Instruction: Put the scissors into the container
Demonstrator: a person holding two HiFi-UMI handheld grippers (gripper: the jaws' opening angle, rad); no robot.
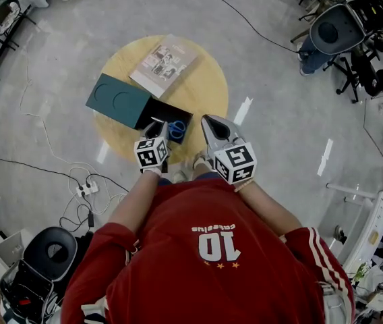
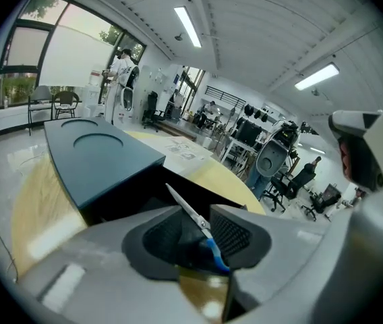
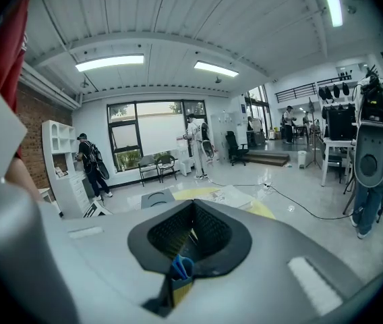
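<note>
I hold my left gripper (image 1: 159, 127) (image 2: 198, 211) over the near end of the dark container (image 1: 158, 108) (image 2: 131, 194). Its jaws are wide apart and do not press on anything. The scissors (image 1: 176, 129) (image 2: 188, 208) lie inside the container, at its right end. Their blue handles are near me and the blade points away. In the left gripper view the blade shows in the gap between my jaws.

My right gripper (image 1: 208, 121) (image 3: 193, 208) is just right of the container. Its jaws are together and hold nothing. The blue handles (image 3: 181, 267) peek out low down past them.

The container sits close to the near edge of the round yellow worktop (image 1: 205, 86) (image 2: 30, 208). The teal lid (image 1: 119, 100) (image 2: 97, 150) lies flat on the left, touches the container, and reaches the left edge. A booklet (image 1: 164, 65) (image 2: 178, 150) lies at the far side, with a corner at the far edge. The right part of the worktop is bare, so there is room there. The gray floor (image 1: 279, 79) is all around, with a chair (image 1: 336, 27) far off to the right.
</note>
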